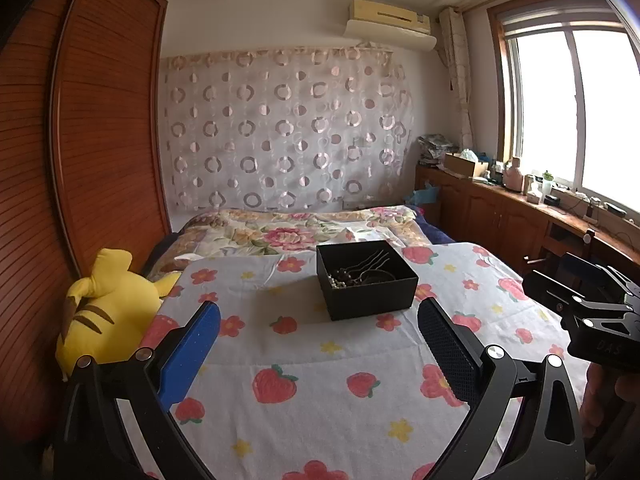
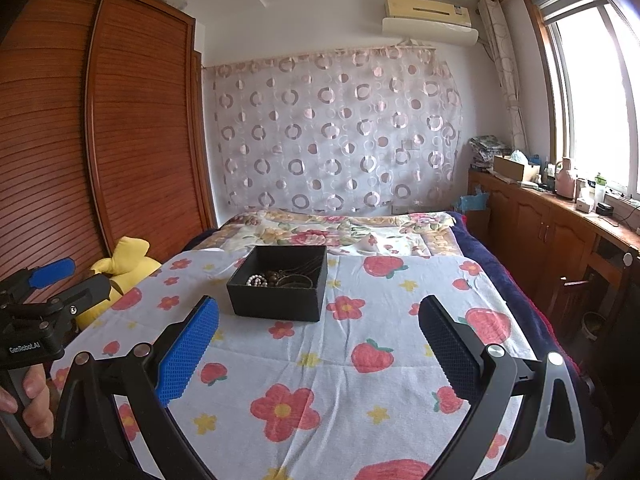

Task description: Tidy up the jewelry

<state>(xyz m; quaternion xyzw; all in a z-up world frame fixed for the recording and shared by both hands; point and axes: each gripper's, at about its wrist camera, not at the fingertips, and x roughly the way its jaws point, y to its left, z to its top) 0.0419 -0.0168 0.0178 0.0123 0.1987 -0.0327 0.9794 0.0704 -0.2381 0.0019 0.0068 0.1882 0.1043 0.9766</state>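
Your left hand-held gripper and right hand-held gripper are both spread wide, holding nothing. The beads and necklaces lie inside the square black cardboard box on the strawberry bed sheet. This fits sorting about to start or just finished.

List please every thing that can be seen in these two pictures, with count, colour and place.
box: 1, black, open, on the cloth, mid-bed
jewelry: several pieces, pale beads, dark beads and dark cords, inside the box
cloth: 1, white with red strawberries and flowers, spread on the bed
quilt: 1, floral, behind the cloth
plush toy: 1, yellow, left bed edge
wardrobe: 1, brown wood, left
curtain: 1, sheer with circles, back wall
air conditioner: 1, cream, high on the wall
window: 1, bright, right
cabinets: brown row with clutter on top, under the window
left gripper: open, empty
right gripper: open, empty
hand: on the left gripper's handle
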